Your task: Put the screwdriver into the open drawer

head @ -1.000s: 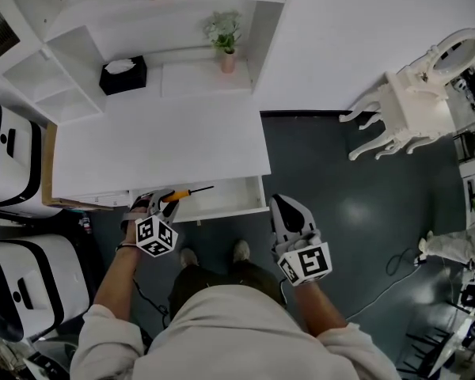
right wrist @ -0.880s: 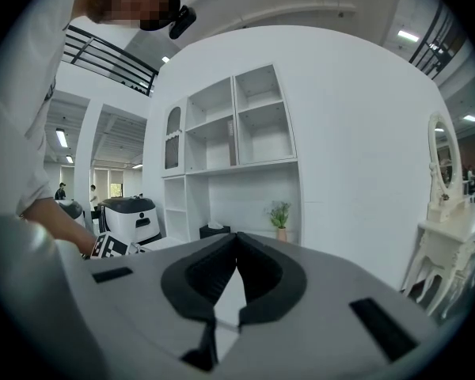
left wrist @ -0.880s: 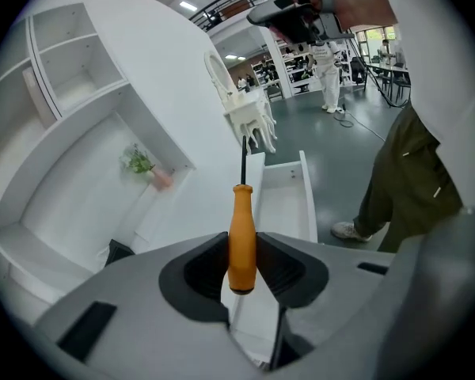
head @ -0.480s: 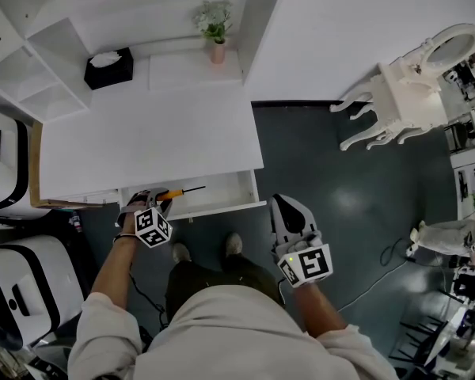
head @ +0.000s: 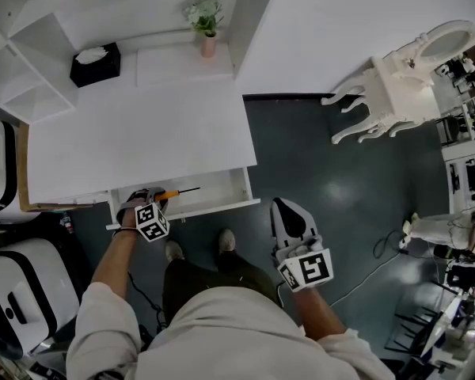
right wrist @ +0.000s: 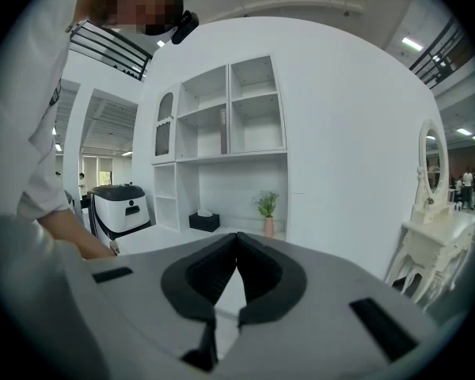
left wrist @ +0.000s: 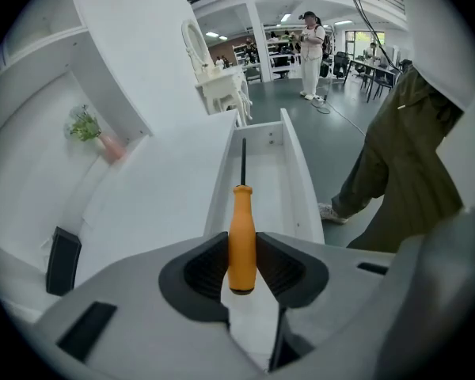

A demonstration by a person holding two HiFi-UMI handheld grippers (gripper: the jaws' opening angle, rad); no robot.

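The screwdriver (left wrist: 241, 232) has an orange handle and a thin dark shaft; my left gripper (left wrist: 242, 264) is shut on the handle. Its shaft points along the open white drawer (left wrist: 297, 172), just above the drawer's inside. In the head view the left gripper (head: 146, 204) sits at the drawer's left end, with the screwdriver (head: 174, 192) lying across the drawer (head: 222, 204) towards the right. My right gripper (head: 291, 222) hovers over the floor to the right of the drawer, jaws shut and holding nothing. In its own view the right gripper (right wrist: 236, 248) faces the shelving.
The white desk (head: 134, 145) stands above the drawer, with a black tissue box (head: 94, 62) and a small potted plant (head: 203, 18) at the back. A white vanity table (head: 408, 85) stands at the right. The person's shoes (head: 226, 242) are just below the drawer front.
My left gripper has sunk with the screwdriver, from the drawer's front edge down towards its inside. The right gripper has stayed in place.
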